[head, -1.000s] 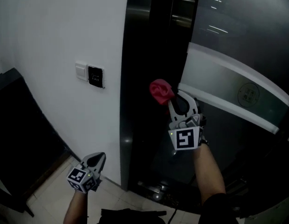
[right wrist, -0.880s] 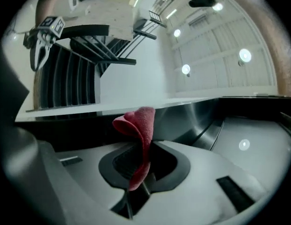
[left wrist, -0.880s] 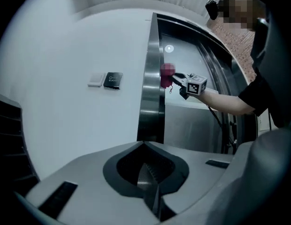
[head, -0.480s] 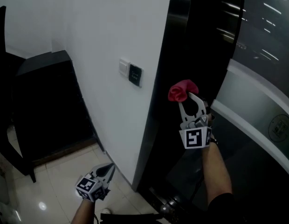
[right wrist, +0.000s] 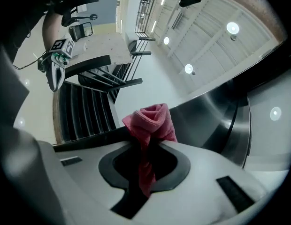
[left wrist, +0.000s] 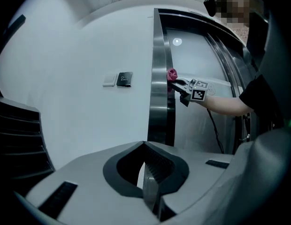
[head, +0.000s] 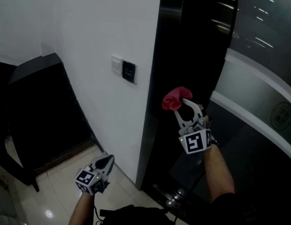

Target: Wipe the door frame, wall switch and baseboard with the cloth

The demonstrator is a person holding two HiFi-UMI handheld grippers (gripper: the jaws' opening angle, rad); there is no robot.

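My right claw [head: 184,104] pinches the red cloth [head: 175,98] beside the door frame [head: 160,78]. It looks soft and light, best held mid-fold. My left claw [head: 107,159] is pressed together.

No word or number can be read anywhere. The frosted band [head: 251,90] across the glass door carries a round emblem [head: 280,114] with small marks inside, perhaps characters, too faint to make out. The white wall switch [head: 117,65] shows a tiny grey mark in the left gripper view, illegible, and the dark panel [head: 129,72] just beside it shows no legible print. The left marker cube [head: 88,179] and the right marker cube [head: 197,142] bear only black-and-white square patterns, no letters.
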